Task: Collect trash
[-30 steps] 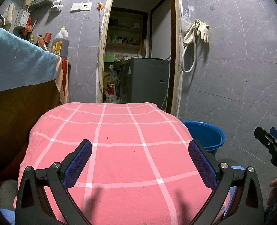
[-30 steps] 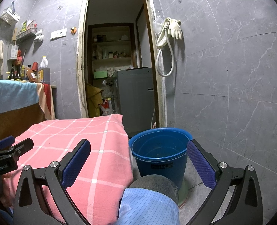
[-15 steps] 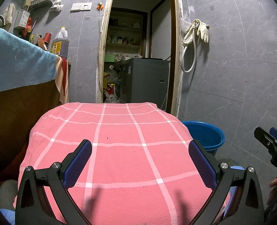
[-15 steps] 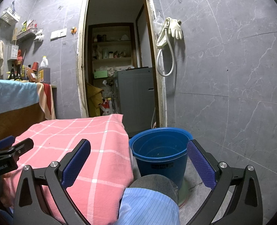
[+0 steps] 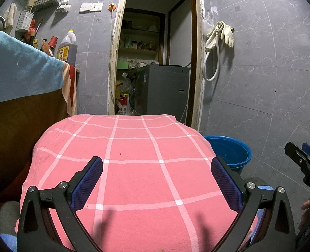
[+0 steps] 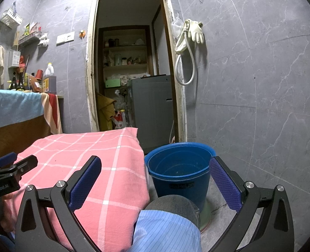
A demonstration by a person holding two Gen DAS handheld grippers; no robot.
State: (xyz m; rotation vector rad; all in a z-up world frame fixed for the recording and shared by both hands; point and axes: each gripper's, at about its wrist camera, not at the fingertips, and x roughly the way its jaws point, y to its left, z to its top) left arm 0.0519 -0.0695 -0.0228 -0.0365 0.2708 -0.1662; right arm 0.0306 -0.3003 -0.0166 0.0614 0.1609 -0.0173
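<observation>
pink cloth [image 5: 134,168]: covering the table and looking bare, no trash showing on it that I can spot. Using it as the landmark for everything below.
left gripper [image 5: 157,180]: hovering over the near half of the cloth, jaws spread wide, gripping nothing. My guess is it's parked there ready to grab whatever turns up.
right gripper [image 6: 155,180]: hanging off the right edge of the cloth, jaws also wide apart and empty, lined up with the bucket.
bucket [image 6: 179,168]: blue plastic, sitting on the floor just right of the cloth, close enough to drop stuff in. Probably serving as the bin. Some specks at the bottom, too small to tell what.
trash: not seeing any clear piece near the cloth. The cluttered room past the doorway [image 6: 129,73], beyond the cloth's far edge, is holding bags, maybe junk.
knee [image 6: 171,205]: poking in at the cloth's near right corner, so the person is sitting.
</observation>
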